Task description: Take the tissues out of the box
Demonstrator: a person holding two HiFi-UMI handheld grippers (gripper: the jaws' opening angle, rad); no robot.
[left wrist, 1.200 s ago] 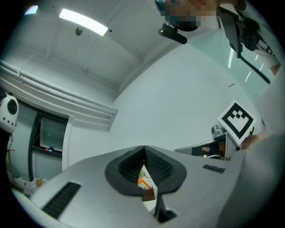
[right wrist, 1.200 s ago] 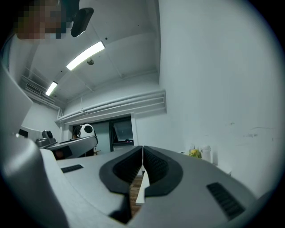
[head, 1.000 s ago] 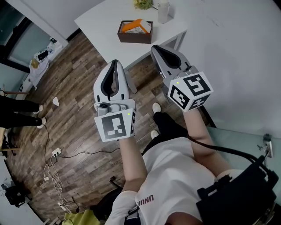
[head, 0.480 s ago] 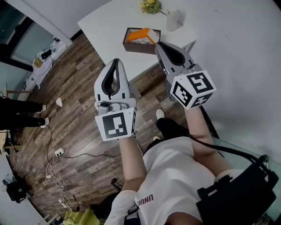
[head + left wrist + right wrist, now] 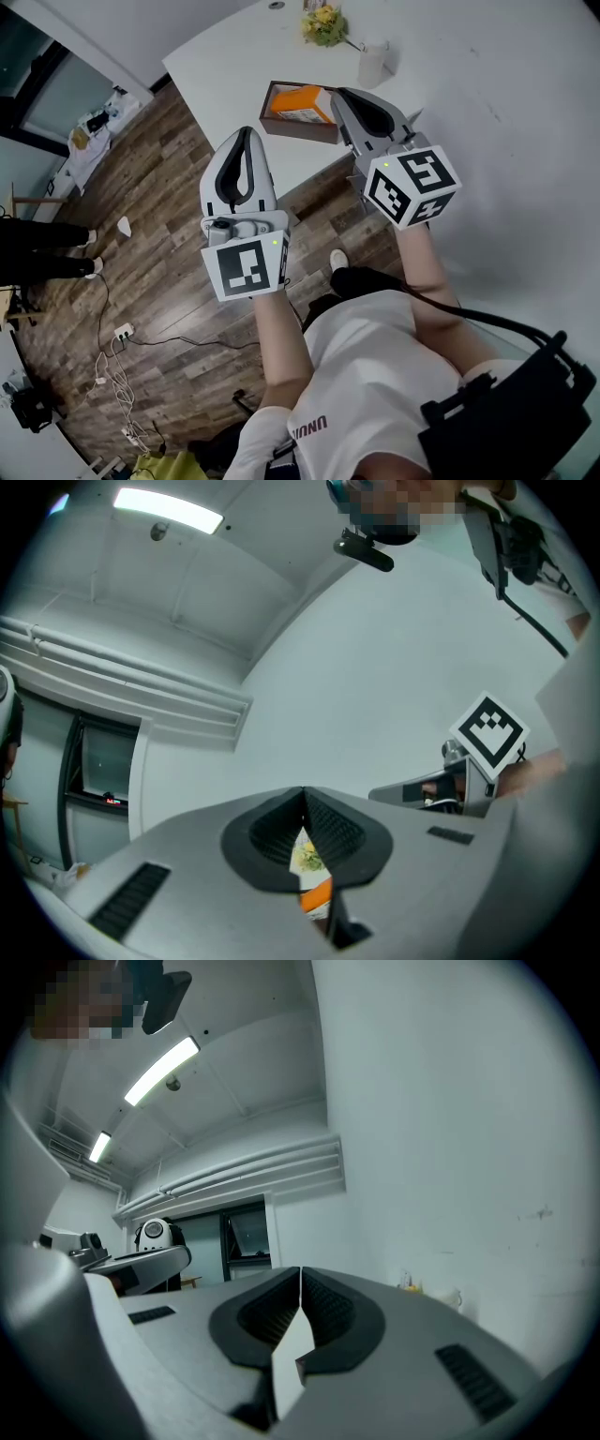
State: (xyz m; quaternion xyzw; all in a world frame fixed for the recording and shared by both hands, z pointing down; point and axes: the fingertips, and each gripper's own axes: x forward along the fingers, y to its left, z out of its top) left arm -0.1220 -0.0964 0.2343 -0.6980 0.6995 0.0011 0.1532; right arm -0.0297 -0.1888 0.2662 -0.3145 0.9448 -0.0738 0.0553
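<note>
A dark brown box with an orange tissue pack in it sits near the front edge of the white table. A sliver of orange pack shows between the left jaws in the left gripper view. My left gripper hangs shut and empty over the wood floor, short of the table edge and left of the box. My right gripper is shut and empty, its tip by the box's right side.
Yellow flowers and a white cup stand behind the box. Cables and a power strip lie on the floor at the left. Someone's dark legs stand at the left edge. A white wall runs along the right.
Both grippers have moved toward the table. The box and table now sit lower and nearer in the head view, and the right gripper's tip has reached the box's side.
</note>
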